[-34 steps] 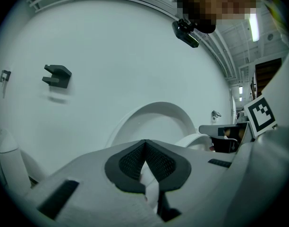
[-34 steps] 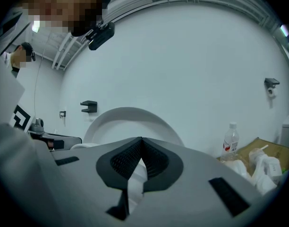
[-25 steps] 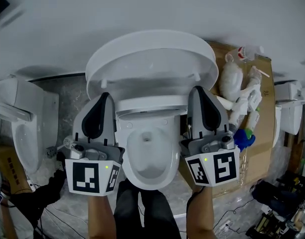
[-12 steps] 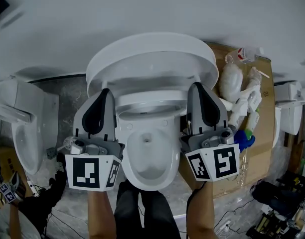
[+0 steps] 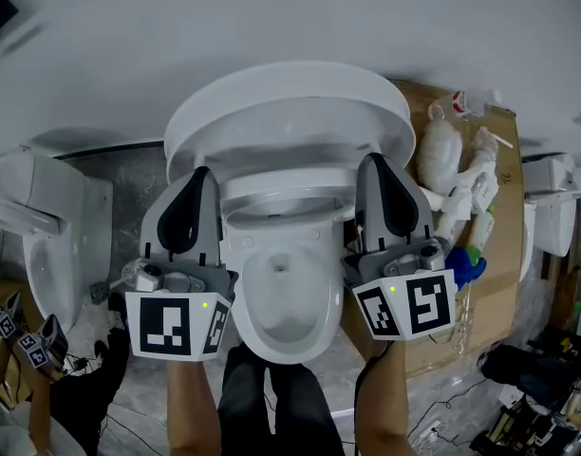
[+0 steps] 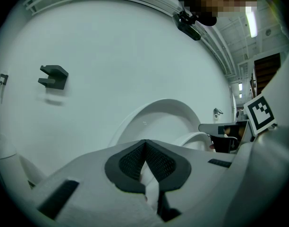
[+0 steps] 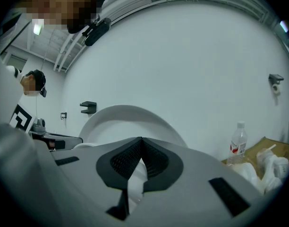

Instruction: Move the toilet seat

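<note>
Left gripper (image 5: pixel 197 175): fingers closed tip to tip, nothing held. Right gripper (image 5: pixel 370 163): likewise pinched shut, empty. White oval plastic toilet seat (image 5: pixel 287 205) lies between the two sets of fingertips, seemingly tilted up off the white ceramic bowl (image 5: pixel 281 302); contact unclear. Broad white lid (image 5: pixel 290 112) stands raised just beyond both tips.

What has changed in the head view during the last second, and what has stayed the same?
At the lower left, another person's marker cubes came further into view, moving up and right. The toilet seat seems to have tipped slightly, showing more of its ring. The left gripper and right gripper stayed shut on either side of it, and the raised lid kept its place.
</note>
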Demonstrator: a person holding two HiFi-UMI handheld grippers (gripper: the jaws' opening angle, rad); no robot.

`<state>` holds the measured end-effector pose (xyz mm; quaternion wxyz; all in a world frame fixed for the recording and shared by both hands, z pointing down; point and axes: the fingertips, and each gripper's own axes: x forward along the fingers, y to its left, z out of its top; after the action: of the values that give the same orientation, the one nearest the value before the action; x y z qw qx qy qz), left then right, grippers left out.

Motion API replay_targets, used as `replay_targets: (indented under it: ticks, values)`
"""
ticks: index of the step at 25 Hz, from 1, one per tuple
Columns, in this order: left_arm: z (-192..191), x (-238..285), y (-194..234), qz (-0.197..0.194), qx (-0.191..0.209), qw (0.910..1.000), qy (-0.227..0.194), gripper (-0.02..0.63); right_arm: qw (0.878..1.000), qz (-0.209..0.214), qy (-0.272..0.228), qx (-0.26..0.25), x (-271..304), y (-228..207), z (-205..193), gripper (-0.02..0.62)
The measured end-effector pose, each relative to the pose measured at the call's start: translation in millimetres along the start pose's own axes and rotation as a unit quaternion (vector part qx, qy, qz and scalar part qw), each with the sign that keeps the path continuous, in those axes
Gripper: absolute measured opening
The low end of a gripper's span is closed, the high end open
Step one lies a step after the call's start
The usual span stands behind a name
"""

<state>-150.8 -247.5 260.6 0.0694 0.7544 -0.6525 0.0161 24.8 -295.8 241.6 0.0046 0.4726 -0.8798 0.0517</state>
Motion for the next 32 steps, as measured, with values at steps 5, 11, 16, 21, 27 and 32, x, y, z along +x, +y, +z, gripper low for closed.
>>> replay_targets:
  ticks: [5,11,16,21,27,32]
  values:
    - [-0.8,-1.2,0.1,0.004,0.008,1.0,-0.002,0.008,1.0,0.001,0.001,-0.003,0.2,1.0,-0.4,0.012]
    - [0.6,-1.2,0.8,0.008,-0.001,1.0,-0.005,0.008,1.0,0.017,-0.014,0.001,-3.4,4.1,1.0,0.012]
    - [0.2,-6.8,-0.5,0.006,-0.002,0.9998,-0.019,0.008,0.999,0.027,-0.019,-0.015,-12.1,13.0,0.4,0.012]
    - [2.6,-13.9,-10.5,-0.014,0.02,0.9992,-0.031,0.009,0.997,0.042,-0.008,-0.069,-28.2,29.7,-3.7,0.012]
    - [6.8,-35.6,-25.3,-0.039,0.033,0.9979,-0.039,0.009,0.996,0.052,-0.012,-0.066,-53.8,43.1,3.5,0.012]
    - [-4.9,-55.0,-51.6,-0.072,0.028,0.9968,-0.021,0.009,0.996,0.052,-0.001,-0.069,-81.1,54.5,-5.0,0.012]
